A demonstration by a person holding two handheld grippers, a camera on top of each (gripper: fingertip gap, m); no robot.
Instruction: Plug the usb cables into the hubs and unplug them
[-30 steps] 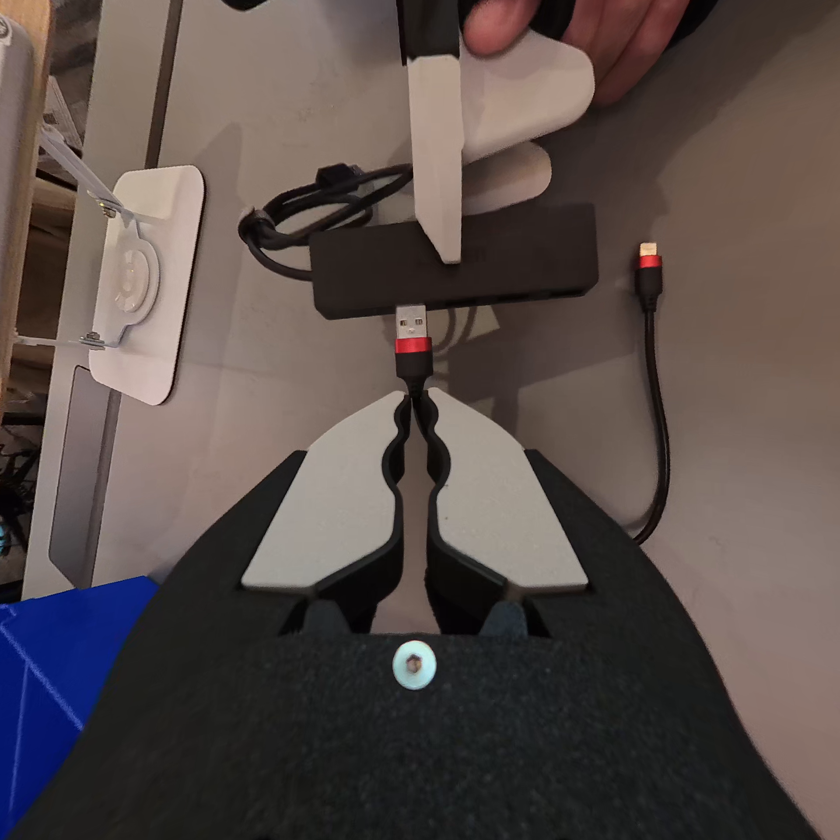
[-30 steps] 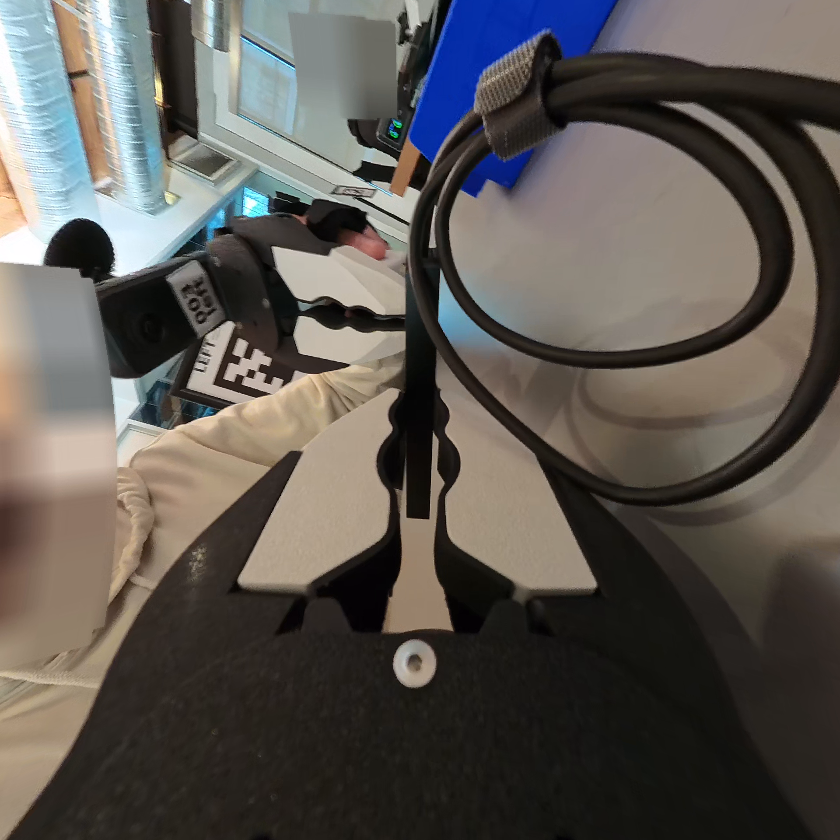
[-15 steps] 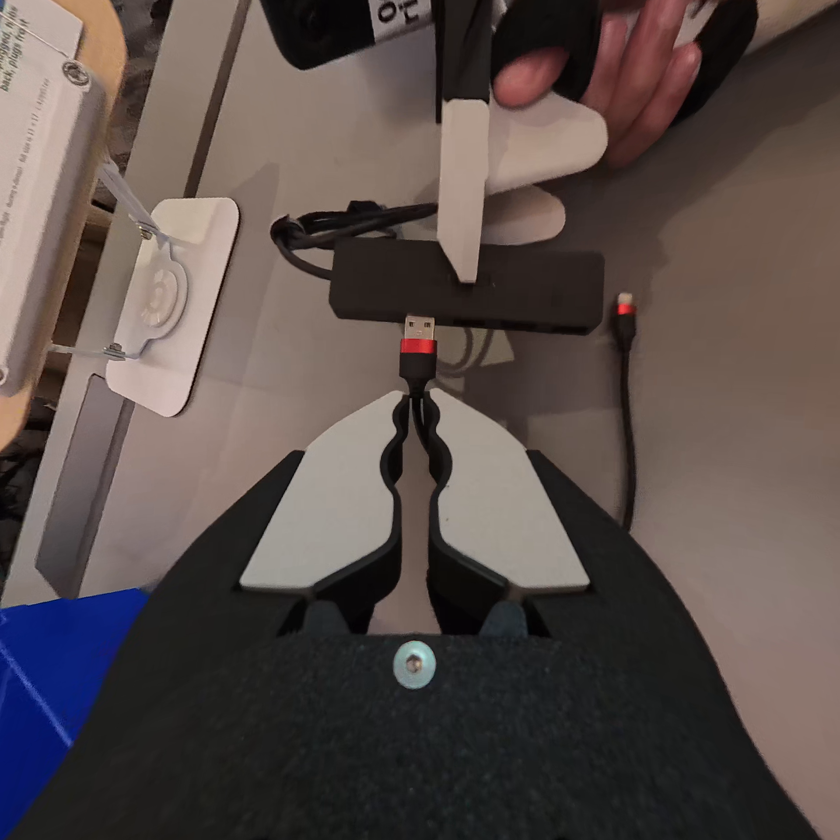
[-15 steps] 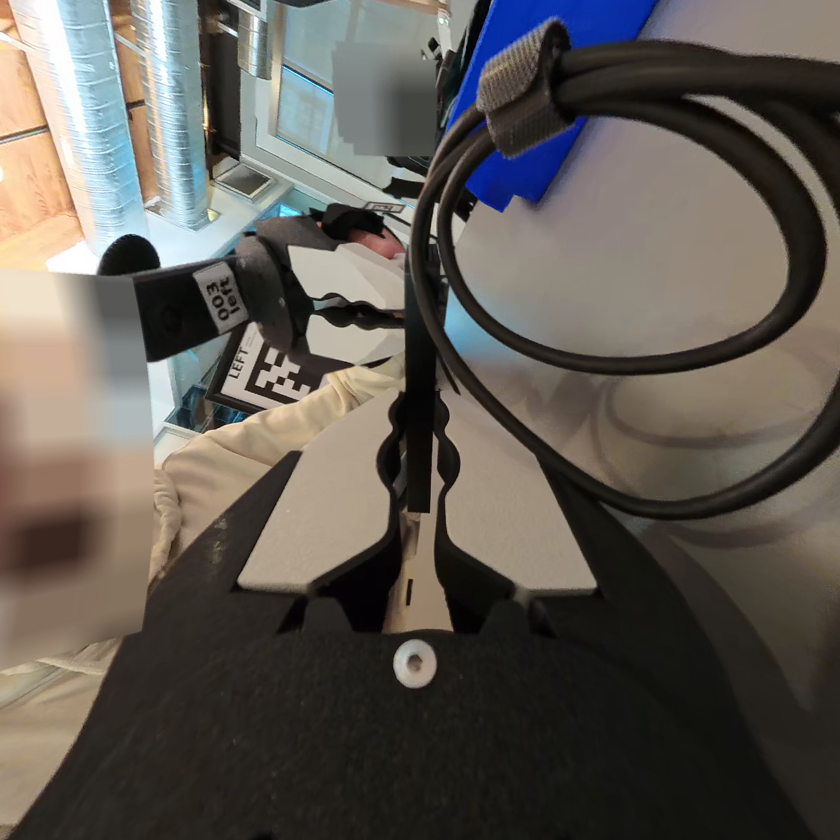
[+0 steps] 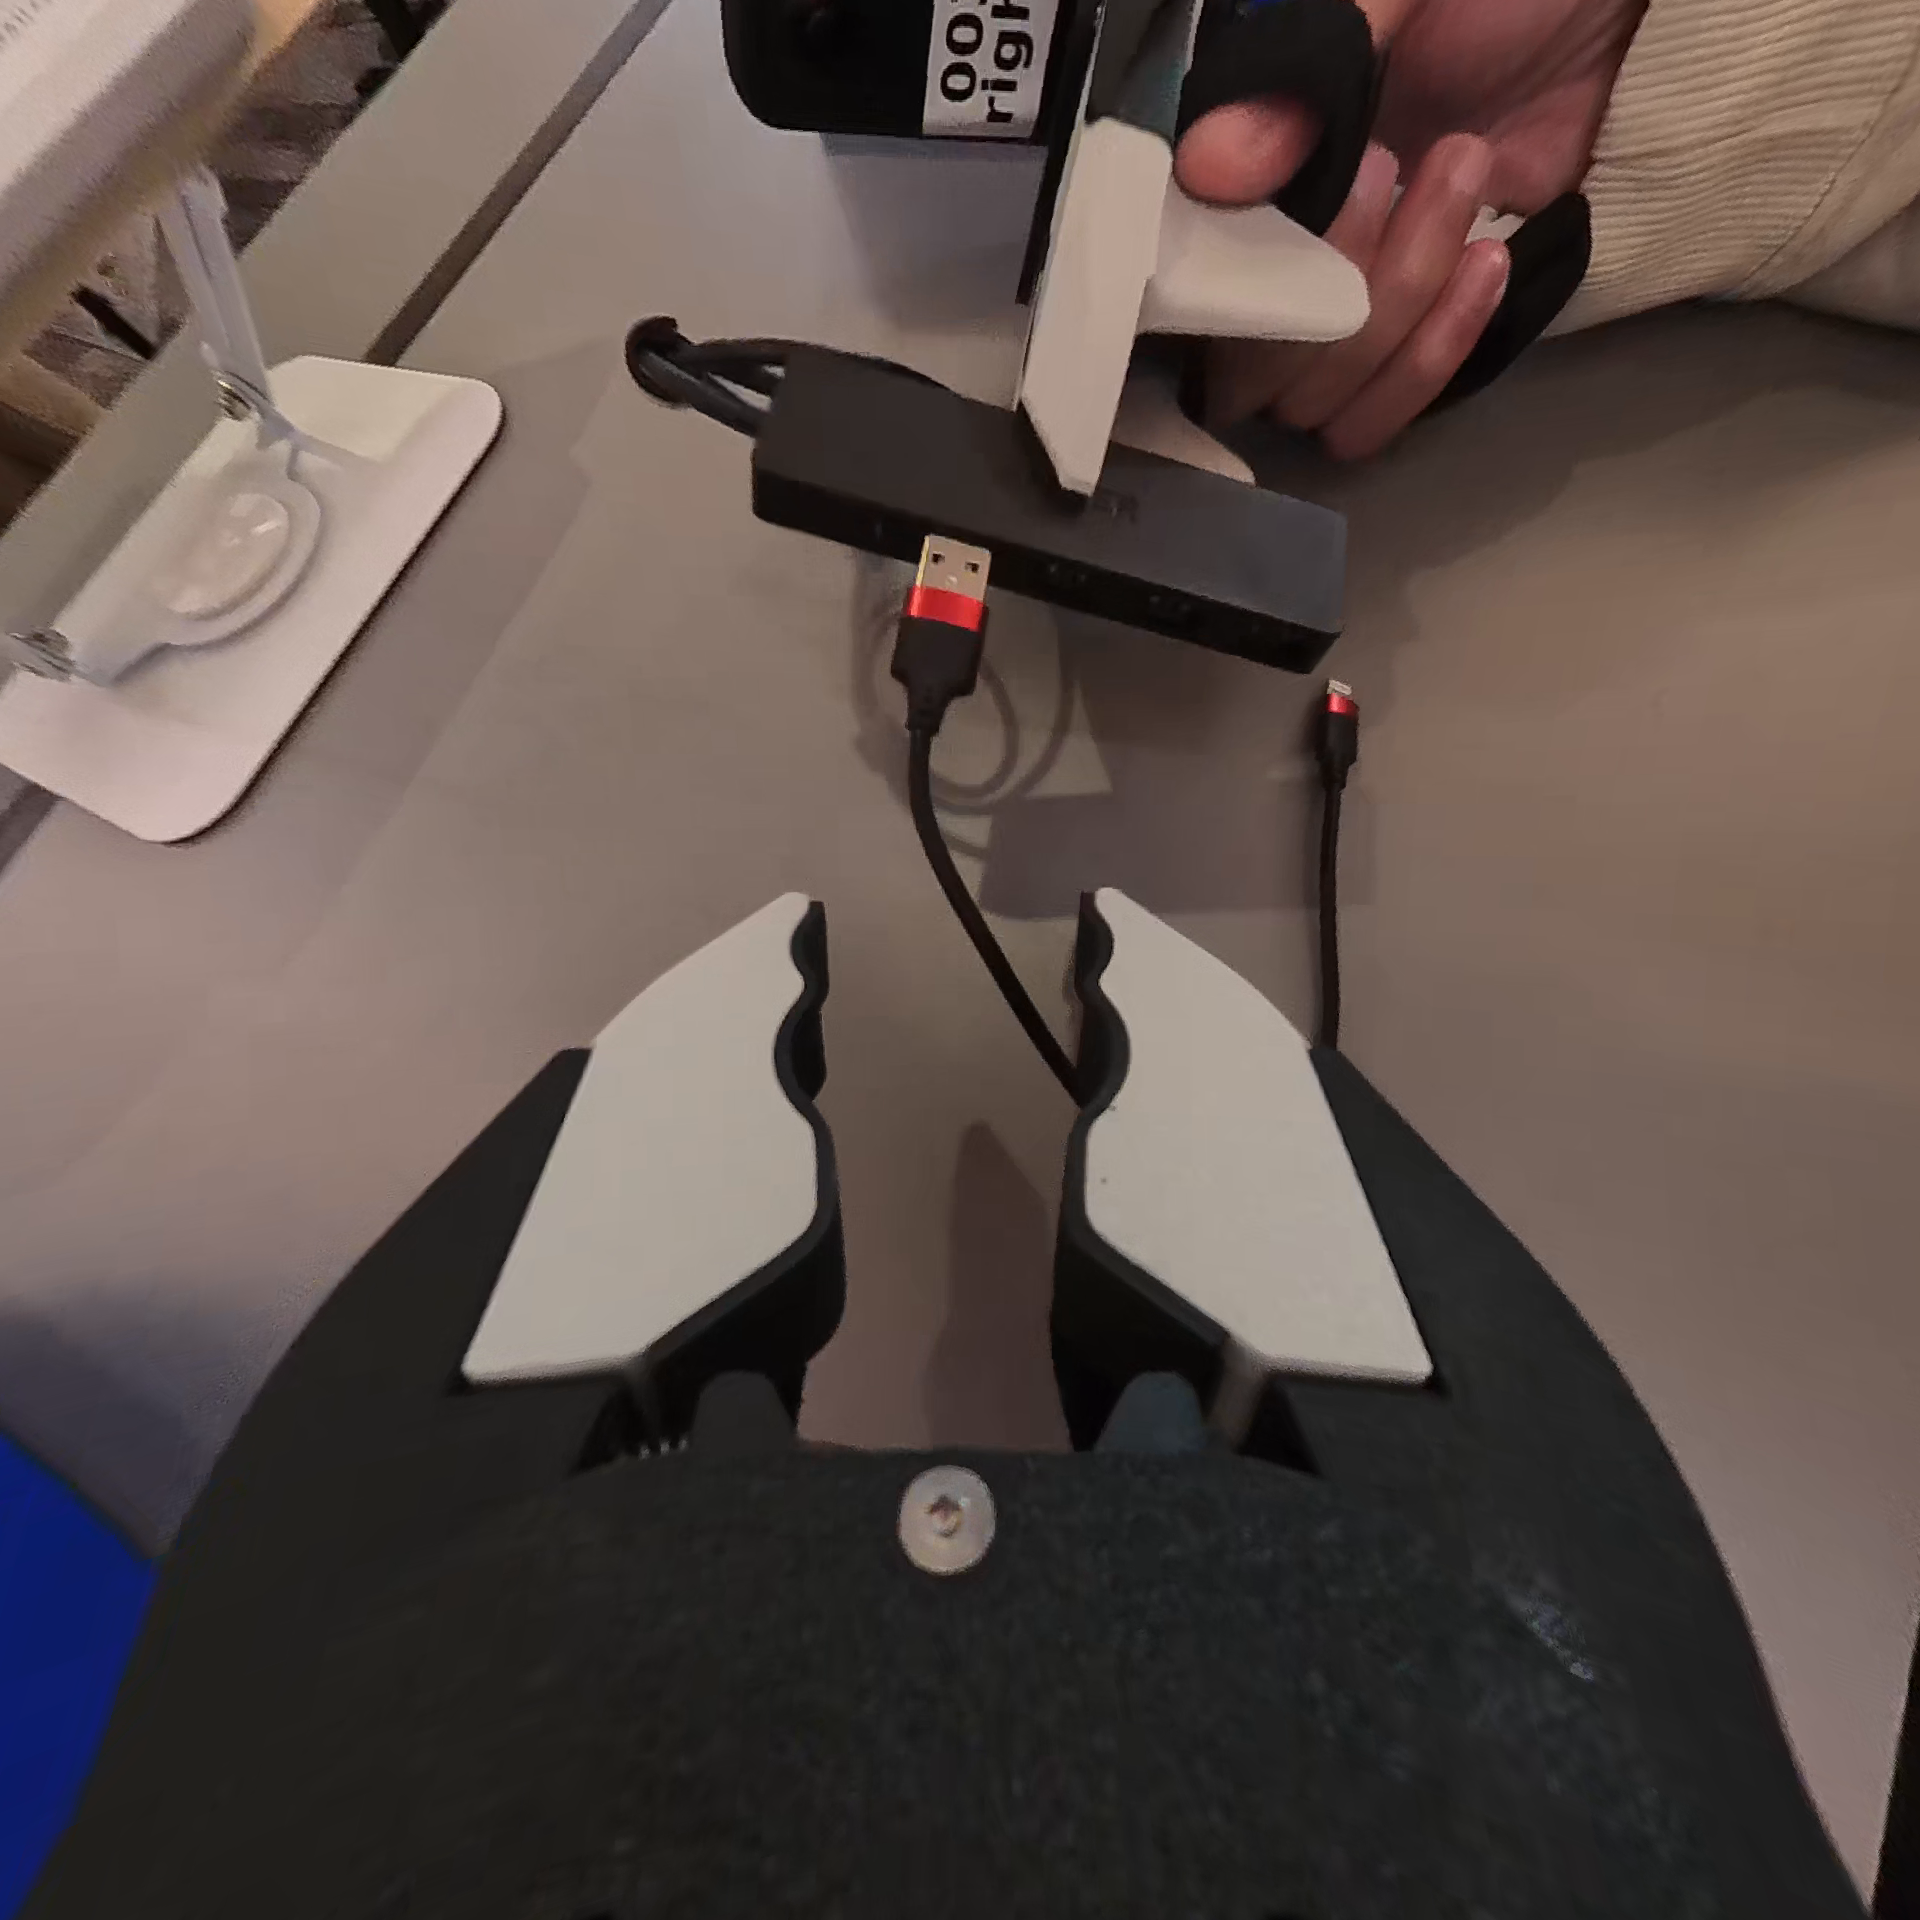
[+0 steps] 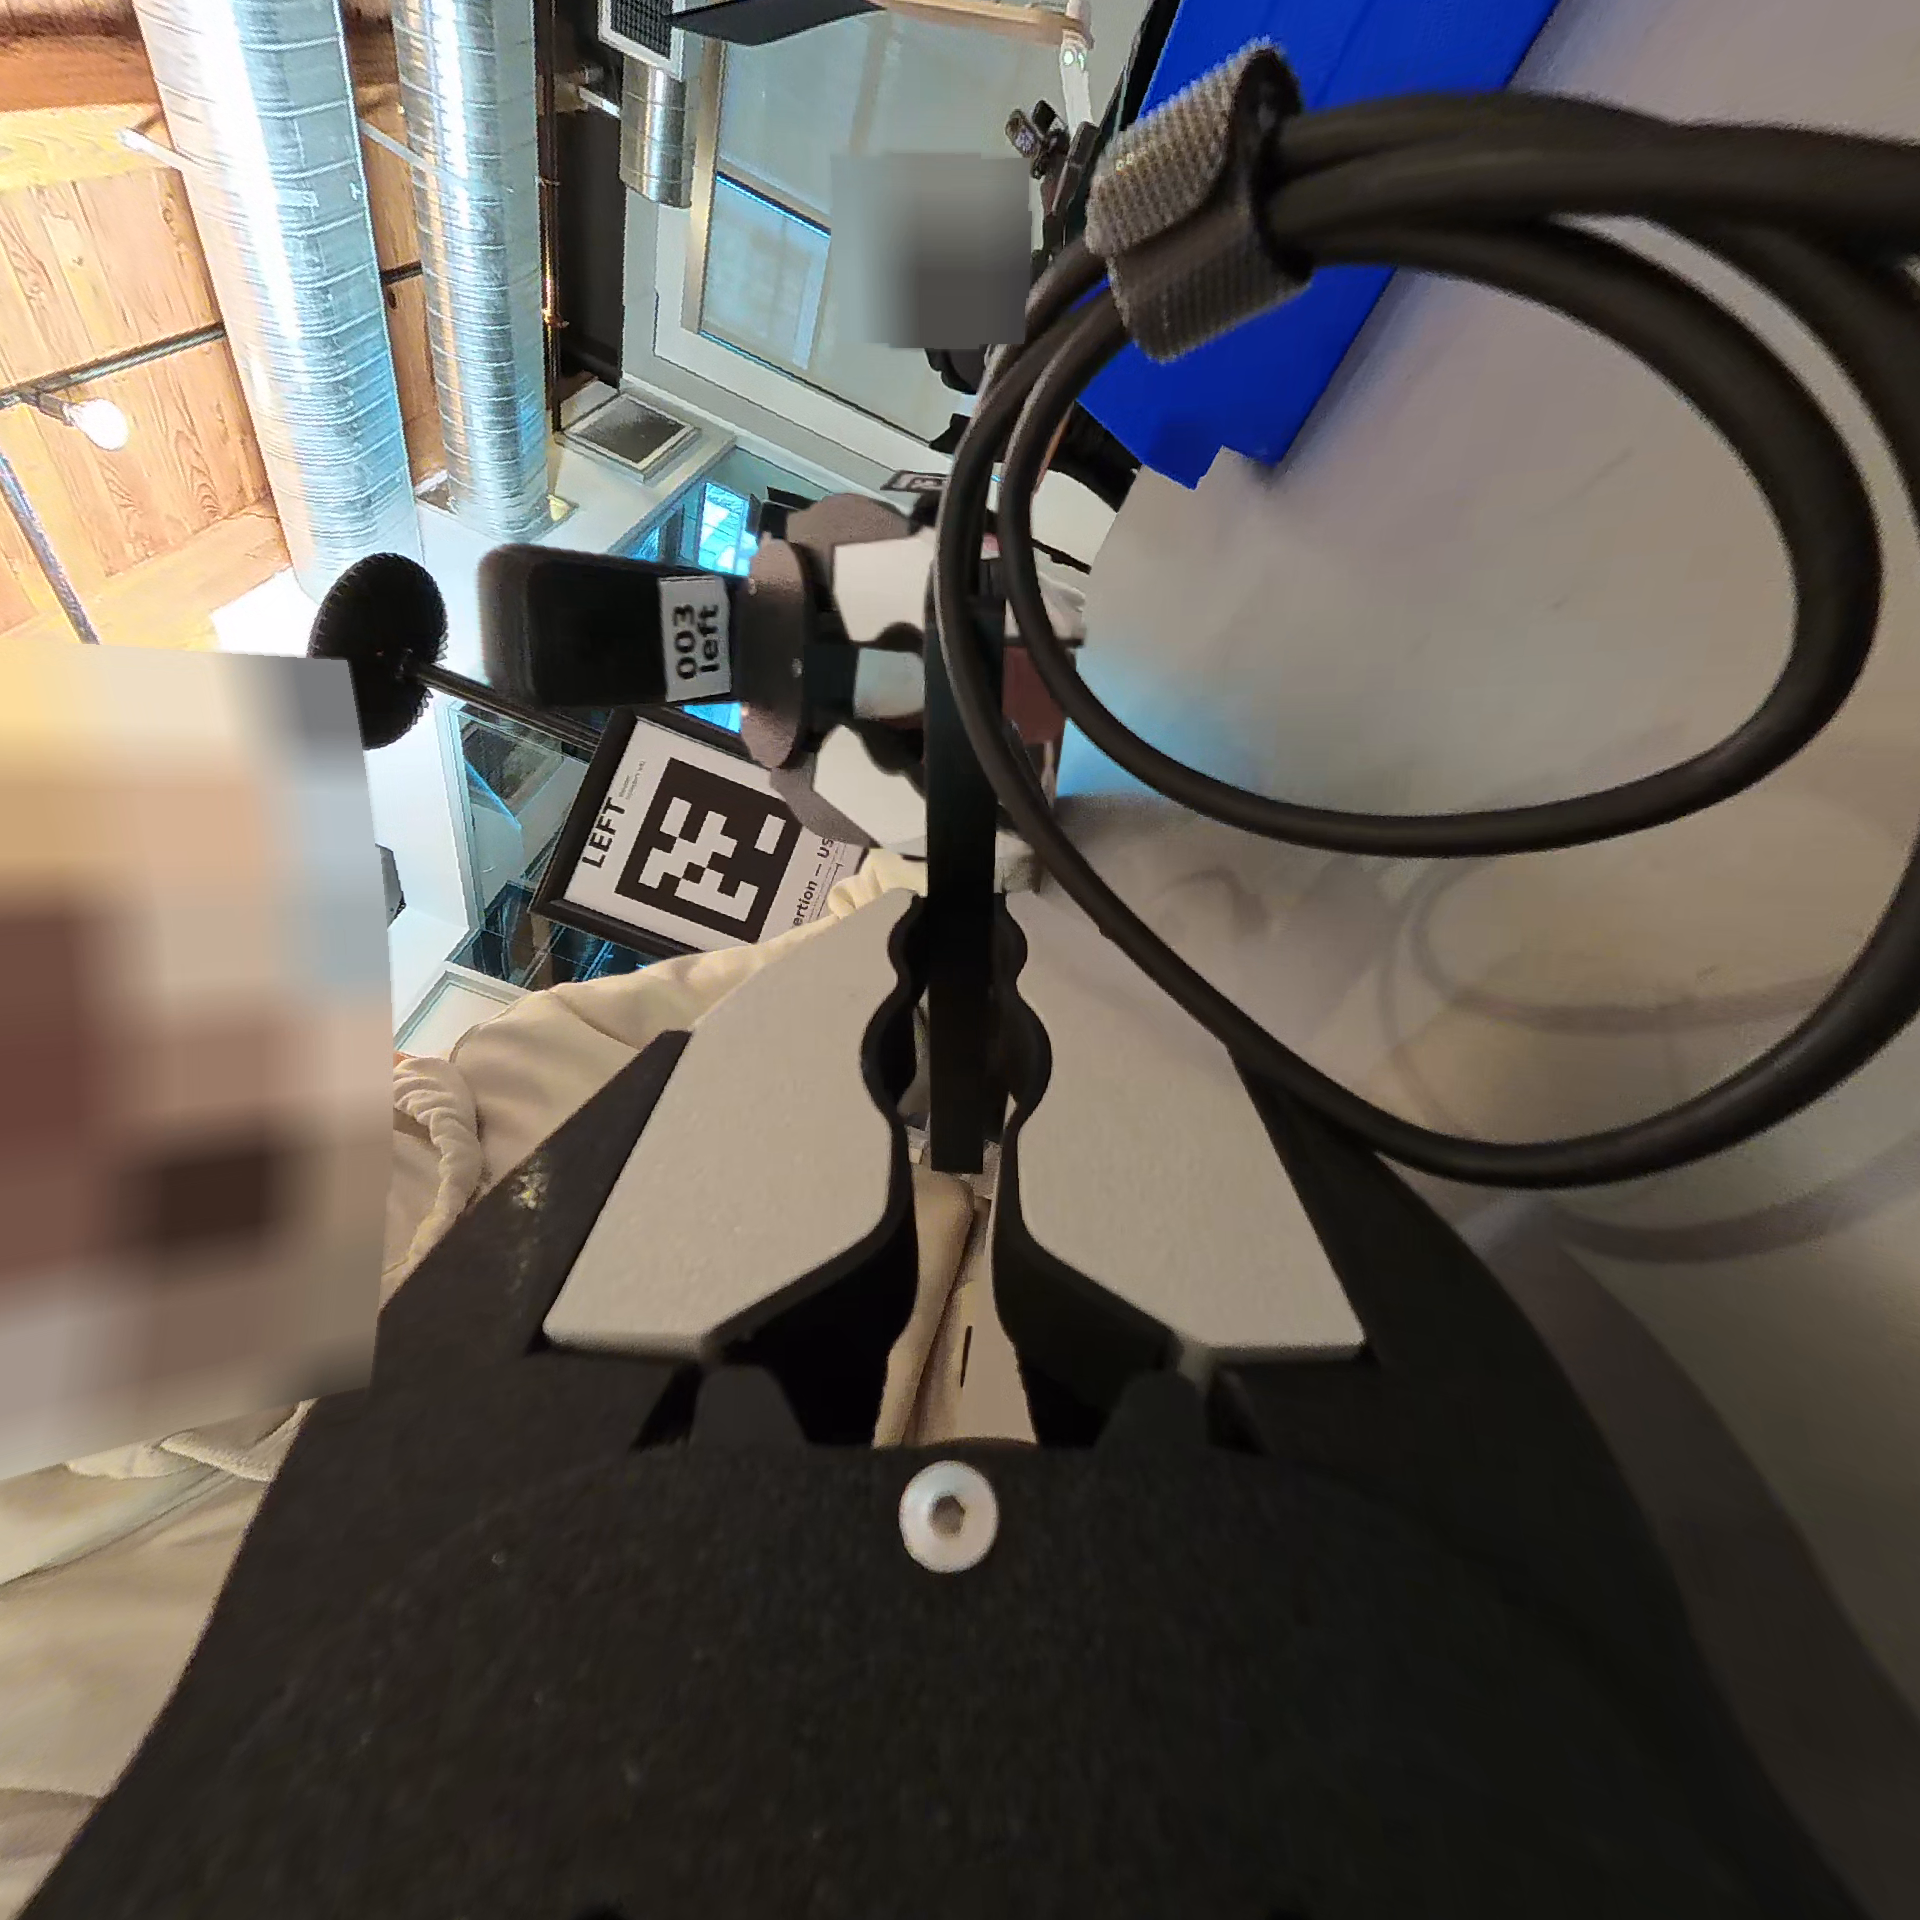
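right gripper [image 6: 956, 1029] clamped on black usb hub [image 5: 1049, 509] to steady it – left gripper [image 5: 951, 966] spread apart, red-collared usb plug [image 5: 945, 597] loose at a port.

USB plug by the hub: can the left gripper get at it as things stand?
Probably yes. The left gripper is open, the USB plug lies just ahead with bare table between; the right gripper grips the hub farther back.
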